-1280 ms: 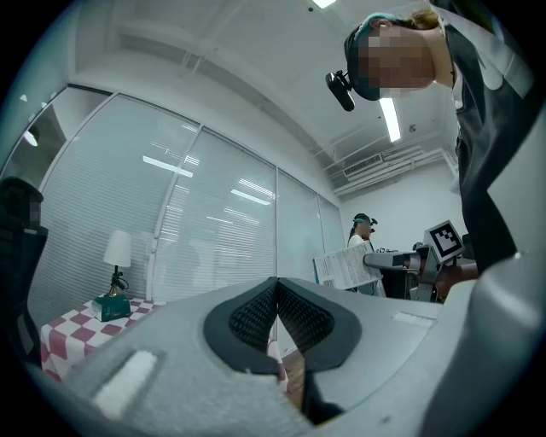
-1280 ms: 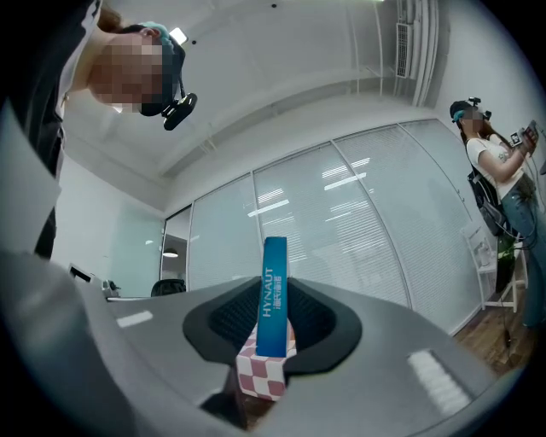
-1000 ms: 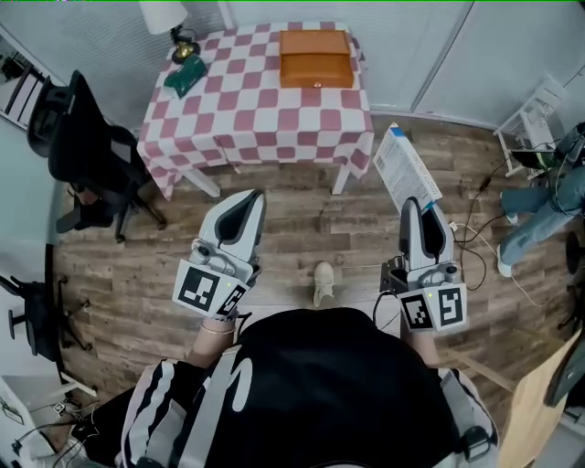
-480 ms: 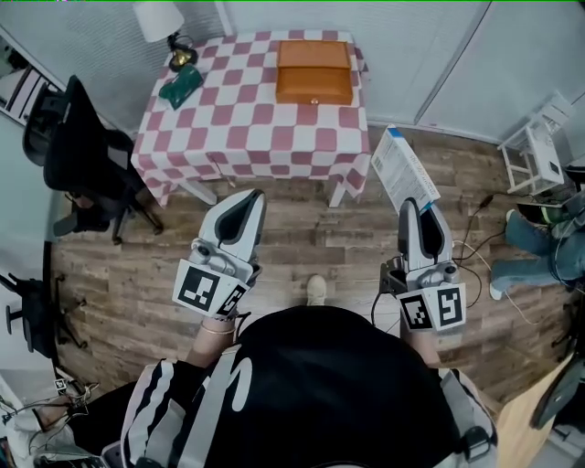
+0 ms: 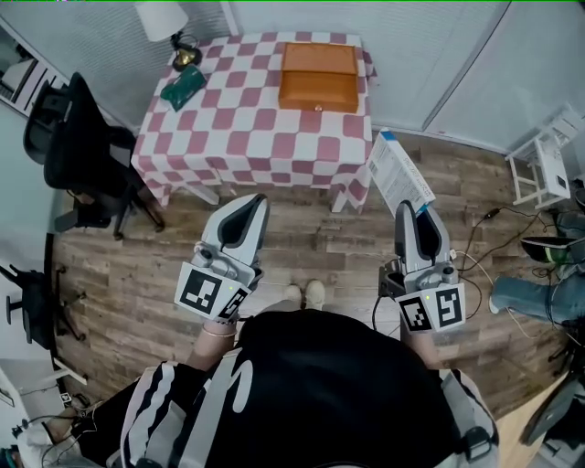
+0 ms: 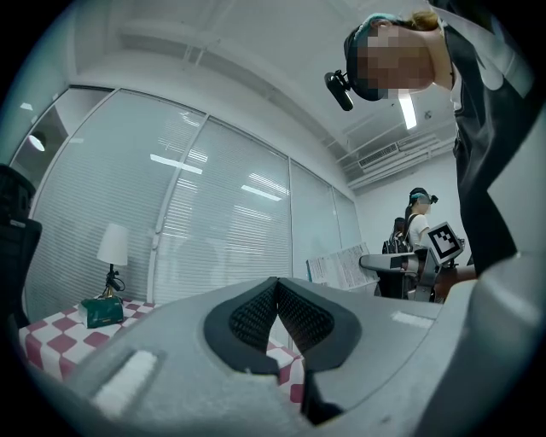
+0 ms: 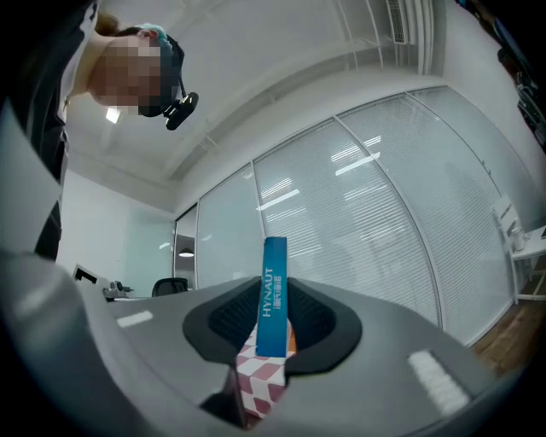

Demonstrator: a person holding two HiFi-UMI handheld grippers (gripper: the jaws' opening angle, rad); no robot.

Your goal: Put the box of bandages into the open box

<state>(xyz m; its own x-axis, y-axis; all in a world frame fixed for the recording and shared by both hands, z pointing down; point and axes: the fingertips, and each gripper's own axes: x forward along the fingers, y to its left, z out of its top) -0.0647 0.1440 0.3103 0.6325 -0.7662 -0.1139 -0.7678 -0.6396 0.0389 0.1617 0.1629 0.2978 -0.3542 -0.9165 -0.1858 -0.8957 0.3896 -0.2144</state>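
Note:
A flat white and blue box of bandages [image 5: 399, 174] stands on edge in my right gripper [image 5: 416, 216], which is shut on its lower end. In the right gripper view the box's blue edge [image 7: 273, 294] sits upright between the pads. My left gripper [image 5: 253, 203] is level beside it, shut with nothing in it; its pads [image 6: 256, 311] meet. An orange box [image 5: 317, 77] rests at the far side of the table with the red and white checked cloth [image 5: 228, 119], well ahead of both grippers.
A green pouch [image 5: 183, 85] and a lamp [image 5: 163, 18] sit at the table's far left corner. A black office chair [image 5: 87, 151] stands left of the table. A white rack [image 5: 541, 166] and another person's legs [image 5: 535, 294] are at the right. Wood floor lies between me and the table.
The table and orange box have come nearer and lower in the head view as I step forward. Both grippers keep their pose, and the bandage box stays in the right one.

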